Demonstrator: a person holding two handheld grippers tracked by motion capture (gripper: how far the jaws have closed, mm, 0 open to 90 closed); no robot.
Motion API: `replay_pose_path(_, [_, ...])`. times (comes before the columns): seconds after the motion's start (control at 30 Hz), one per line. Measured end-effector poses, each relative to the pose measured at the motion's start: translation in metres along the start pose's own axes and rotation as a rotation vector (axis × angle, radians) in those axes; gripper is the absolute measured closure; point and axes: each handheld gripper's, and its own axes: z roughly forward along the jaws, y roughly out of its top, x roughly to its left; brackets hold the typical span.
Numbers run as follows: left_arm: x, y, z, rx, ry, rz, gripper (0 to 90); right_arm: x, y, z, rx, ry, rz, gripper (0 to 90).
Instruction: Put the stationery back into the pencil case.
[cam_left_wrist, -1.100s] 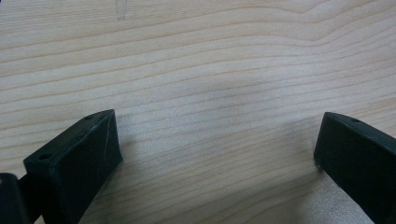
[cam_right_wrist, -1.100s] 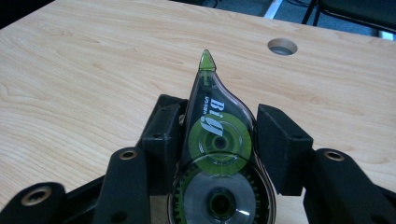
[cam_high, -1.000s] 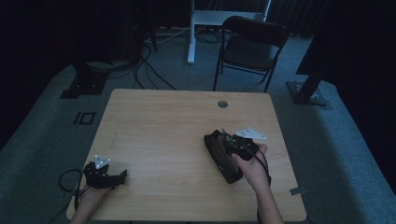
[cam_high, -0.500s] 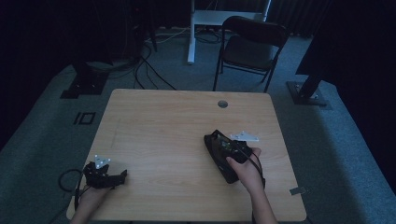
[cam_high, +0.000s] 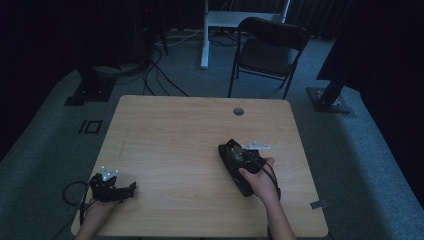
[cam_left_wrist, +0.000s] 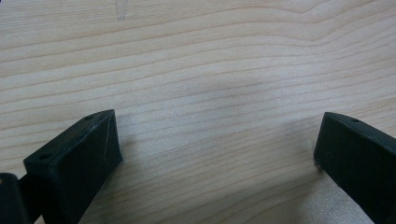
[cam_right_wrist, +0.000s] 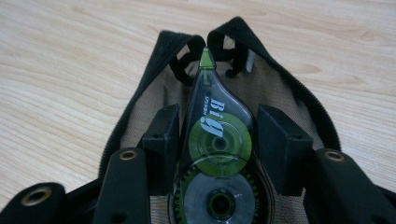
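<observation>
**Correction tape dispenser, over open pouch**

Clear teardrop plastic correction tape, green reels, clamped by right gripper inside black zipped mesh pouch; its lower end cut off. Left gripper jaws wide, empty, on pale woodgrain table.

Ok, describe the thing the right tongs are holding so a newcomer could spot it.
On the wooden table, right of centre, lies an open black pouch. Above its mesh lining, between the right tongs, sits a correction tape dispenser: clear smoky shell, green wheels, green tip.
</observation>
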Motion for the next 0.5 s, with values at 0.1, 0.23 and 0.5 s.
replay_pose_path(0.1, [0.0, 0.0, 0.0, 0.001, 0.0, 0.0, 0.6, -0.001, 0.002, 0.005, 0.036, -0.009, -0.002, 50.5])
replay_pose_path(0.23, [0.0, 0.0, 0.0, 0.0, 0.0, 0.0, 0.6, -0.003, 0.006, 0.012, 0.078, -0.026, -0.01, 50.6])
replay_pose_path(0.5, [0.0, 0.0, 0.0, 0.0, 0.0, 0.0, 0.6, -0.001, 0.011, 0.023, 0.145, -0.059, -0.042, 50.5])
